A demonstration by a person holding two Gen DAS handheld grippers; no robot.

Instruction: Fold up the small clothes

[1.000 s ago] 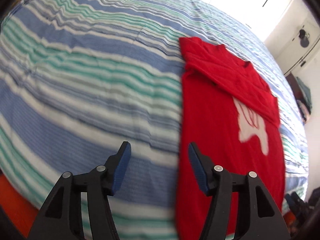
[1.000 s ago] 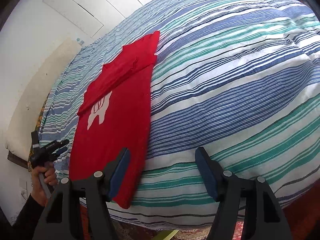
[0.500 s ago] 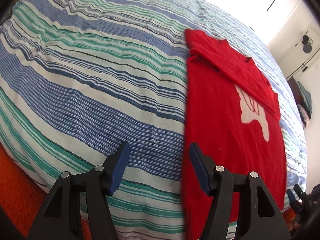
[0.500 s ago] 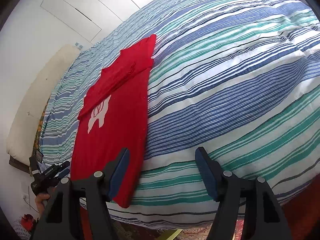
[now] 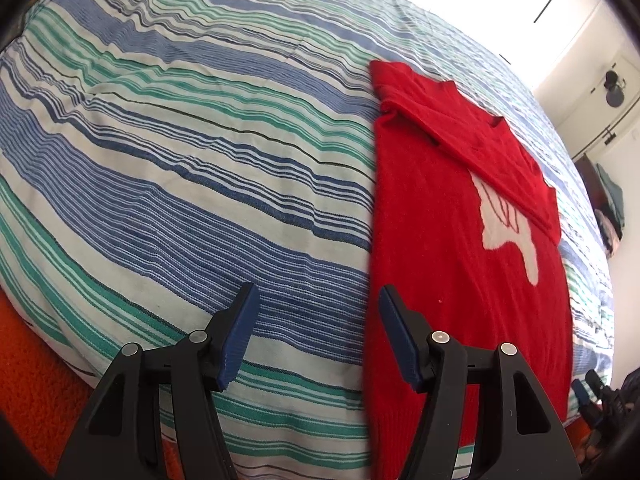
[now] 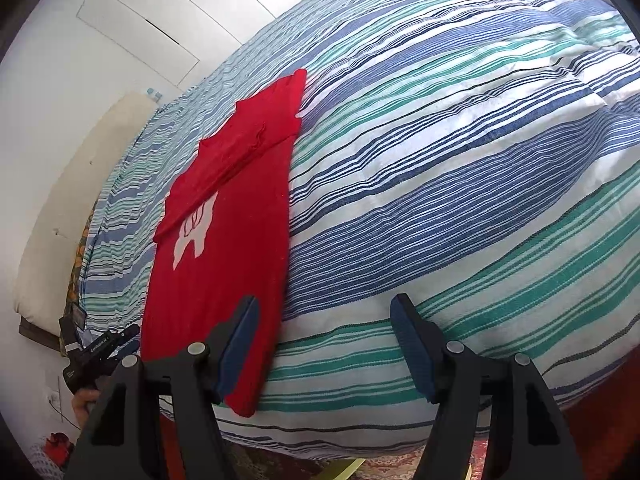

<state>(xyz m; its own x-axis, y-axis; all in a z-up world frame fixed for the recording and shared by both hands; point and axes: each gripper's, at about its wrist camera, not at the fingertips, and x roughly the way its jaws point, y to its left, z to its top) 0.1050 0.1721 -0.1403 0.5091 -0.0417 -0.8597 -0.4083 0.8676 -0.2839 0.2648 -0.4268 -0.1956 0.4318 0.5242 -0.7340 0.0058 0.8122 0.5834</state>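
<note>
A red sweater (image 5: 452,248) with a white motif lies flat on the striped bedspread (image 5: 192,168), its sleeves folded across the chest and its hem hanging over the near bed edge. My left gripper (image 5: 316,336) hovers open above the bed, its right pad over the sweater's left edge, nothing between the pads. In the right wrist view the same sweater (image 6: 228,248) lies to the left. My right gripper (image 6: 324,344) stands open above the bed edge, its left pad over the sweater's right hem. The left gripper (image 6: 120,340) shows small at the far left, held by a hand.
The bed carries a blue, green and white striped cover (image 6: 460,168). An orange rug (image 5: 36,376) lies on the floor below. White cupboard doors (image 6: 132,16) and a cream headboard (image 6: 80,200) stand behind the bed. Clothes hang at the far right (image 5: 612,208).
The left wrist view has drawn back a little toward the near bed edge, showing more of the orange floor. The right gripper has stayed put. Both grippers remain open.
</note>
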